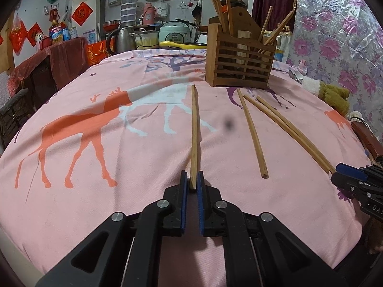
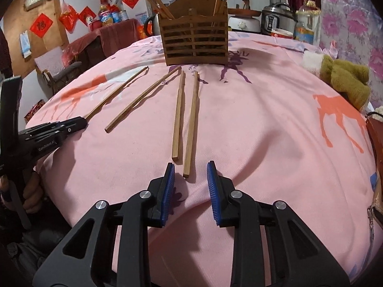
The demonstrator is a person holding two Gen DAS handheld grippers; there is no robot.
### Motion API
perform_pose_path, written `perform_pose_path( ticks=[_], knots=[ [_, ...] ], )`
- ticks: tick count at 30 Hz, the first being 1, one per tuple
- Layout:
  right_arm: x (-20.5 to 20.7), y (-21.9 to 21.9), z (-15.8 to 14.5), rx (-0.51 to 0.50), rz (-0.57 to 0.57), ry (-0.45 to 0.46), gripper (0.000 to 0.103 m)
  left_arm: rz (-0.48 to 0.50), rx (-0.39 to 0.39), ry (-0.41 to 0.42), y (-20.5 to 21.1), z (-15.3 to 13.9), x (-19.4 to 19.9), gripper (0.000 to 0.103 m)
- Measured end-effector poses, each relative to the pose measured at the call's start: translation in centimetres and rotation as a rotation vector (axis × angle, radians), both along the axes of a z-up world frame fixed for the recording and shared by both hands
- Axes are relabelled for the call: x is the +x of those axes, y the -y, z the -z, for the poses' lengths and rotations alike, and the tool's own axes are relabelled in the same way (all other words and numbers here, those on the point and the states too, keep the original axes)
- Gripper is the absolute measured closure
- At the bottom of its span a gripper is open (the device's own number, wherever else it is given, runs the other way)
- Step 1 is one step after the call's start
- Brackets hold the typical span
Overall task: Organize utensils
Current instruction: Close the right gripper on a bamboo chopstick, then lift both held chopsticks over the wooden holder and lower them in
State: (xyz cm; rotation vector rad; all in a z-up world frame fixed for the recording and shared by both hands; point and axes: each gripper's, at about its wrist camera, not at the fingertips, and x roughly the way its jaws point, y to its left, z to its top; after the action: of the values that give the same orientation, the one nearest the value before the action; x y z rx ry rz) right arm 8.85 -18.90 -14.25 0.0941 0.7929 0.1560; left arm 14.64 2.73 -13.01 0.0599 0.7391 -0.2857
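While left fingers [image 1: 192, 181] clamp one slim wooden chopstick [image 1: 194, 134], right fingers [image 2: 190, 179] stand apart.

The left camera is sitting on the left tongs [image 1: 192, 186], looking forward and down along them over the pink cloth [image 1: 95, 203]. The right camera is doing the same from the right tongs [image 2: 190, 179]. Both are looking low and close across the table toward the wooden holder [image 1: 239, 64] at the far side. Both are seeing the holder, the loose chopsticks [image 2: 178, 114] and each other's tongs at the edge.
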Motion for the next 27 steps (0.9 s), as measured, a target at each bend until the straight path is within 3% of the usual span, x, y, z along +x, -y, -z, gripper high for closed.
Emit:
perform_pose_path(
  ticks=[5,8,11,14,19,27],
  knots=[
    [-0.2,-0.3,-0.1,-0.012,-0.011,0.009,0.097,0.019,0.000,0.002,0.3,0.0,-0.2,0.085],
    [-0.5,-0.3,-0.4,-0.023,-0.008,0.027,0.097,0.032,0.007,0.003,0.6,0.0,-0.3,0.078],
    [-0.8,0.2,-0.8,-0.013,0.010,0.052,0.097,0.030,-0.009,-0.005,0.5,0.0,-0.3,0.081],
    [-0.9,0.2,-1.0,-0.012,0.016,0.064,0.097,0.016,-0.034,-0.022,0.1,0.0,-0.1,0.096],
    [-1.1,0.6,-1.3,-0.005,0.033,0.082,0.097,0.016,-0.042,-0.024,0.0,-0.5,-0.2,0.097],
    [-2.2,2.0,-5.1,0.055,0.083,0.181,0.098,0.015,-0.051,0.030,0.0,-5.3,-1.8,0.097]
  ],
)
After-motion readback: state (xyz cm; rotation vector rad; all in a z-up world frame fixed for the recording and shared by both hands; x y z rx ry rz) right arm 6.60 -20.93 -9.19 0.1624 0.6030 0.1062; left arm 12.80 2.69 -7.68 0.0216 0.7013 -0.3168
